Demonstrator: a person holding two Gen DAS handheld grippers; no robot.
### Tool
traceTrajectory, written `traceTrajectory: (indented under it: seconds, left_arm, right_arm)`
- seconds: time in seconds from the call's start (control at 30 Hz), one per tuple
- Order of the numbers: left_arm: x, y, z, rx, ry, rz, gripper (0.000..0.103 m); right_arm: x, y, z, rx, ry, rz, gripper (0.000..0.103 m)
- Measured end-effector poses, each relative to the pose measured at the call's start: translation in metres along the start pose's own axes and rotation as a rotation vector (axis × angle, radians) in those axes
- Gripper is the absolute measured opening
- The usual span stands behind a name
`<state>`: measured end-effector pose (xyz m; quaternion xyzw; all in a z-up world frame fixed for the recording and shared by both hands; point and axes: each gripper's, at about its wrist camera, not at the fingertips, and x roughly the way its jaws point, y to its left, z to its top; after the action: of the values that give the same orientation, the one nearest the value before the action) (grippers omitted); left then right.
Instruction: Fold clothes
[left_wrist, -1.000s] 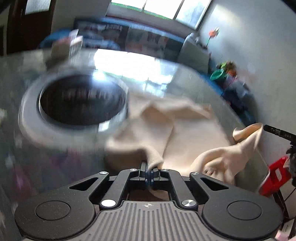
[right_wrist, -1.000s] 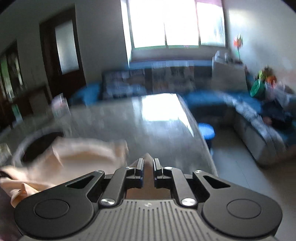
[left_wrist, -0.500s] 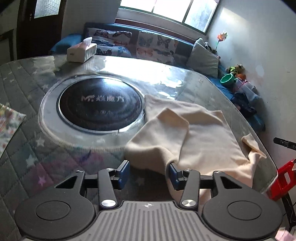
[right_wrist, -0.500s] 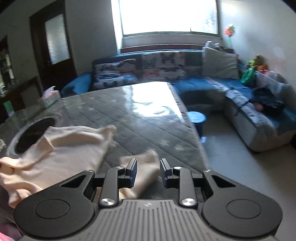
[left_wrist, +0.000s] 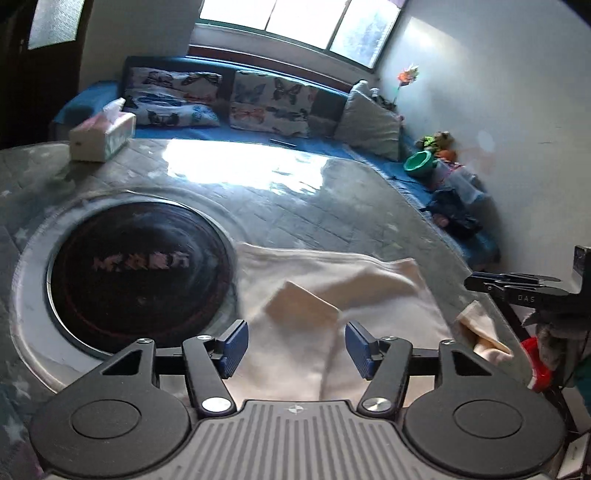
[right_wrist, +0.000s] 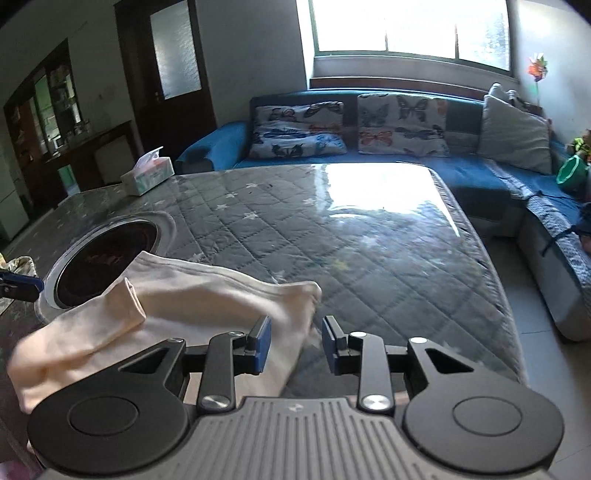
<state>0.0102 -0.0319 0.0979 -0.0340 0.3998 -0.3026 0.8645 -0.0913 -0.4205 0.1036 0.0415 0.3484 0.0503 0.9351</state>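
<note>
Left wrist view: left tongs (left_wrist: 295, 347) and right tongs (right_wrist: 294, 345) spread, empty; cream knit garment (left_wrist: 332, 295) beneath may slump unfolded.

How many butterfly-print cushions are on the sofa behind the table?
2. Both lean against the blue sofa's backrest: the left cushion toward the dark door side, the right cushion next to it, nearer the plain grey pillow. None appear hidden.

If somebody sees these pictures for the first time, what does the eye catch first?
The cream garment lies spread on the grey quilted table, both open grippers above its near edge. Beside it, to the left, a round black cooktop is set into the table, and a tissue box stands at the far edge.
</note>
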Motion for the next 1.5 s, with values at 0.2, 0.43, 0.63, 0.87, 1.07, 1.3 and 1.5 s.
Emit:
traceTrajectory:
  seconds: [0.2,0.43,0.63,0.87,1.07,1.3,1.5]
  left_arm:
    - [0.043,0.010,0.019,-0.004,0.021,0.084,0.060]
    - [0.099,0.022,0.041,0.005,0.036,0.130,0.056]
    - [0.128,0.027,0.048,0.012,0.054,0.149,0.052]
    - [0.143,0.029,0.049,0.037,0.050,0.129,0.020]
    - [0.144,0.025,0.048,0.076,0.011,0.139,0.004]
    - [0.121,0.025,0.057,0.064,-0.126,0.185,0.003]
    - [0.135,0.026,0.060,0.103,-0.156,0.269,0.003]
  right_arm:
    - [0.043,0.001,0.015,0.006,0.039,0.006,0.034]
    - [0.077,-0.009,0.023,0.039,0.078,-0.011,0.033]
    - [0.098,-0.011,0.026,0.035,0.113,-0.012,0.033]
    - [0.112,-0.014,0.025,0.047,0.140,-0.010,0.021]
    - [0.114,-0.004,0.030,-0.004,0.113,-0.025,0.007]
    - [0.101,0.006,0.048,-0.039,-0.029,-0.069,0.006]
    - [0.129,0.010,0.056,-0.037,-0.041,-0.105,0.006]
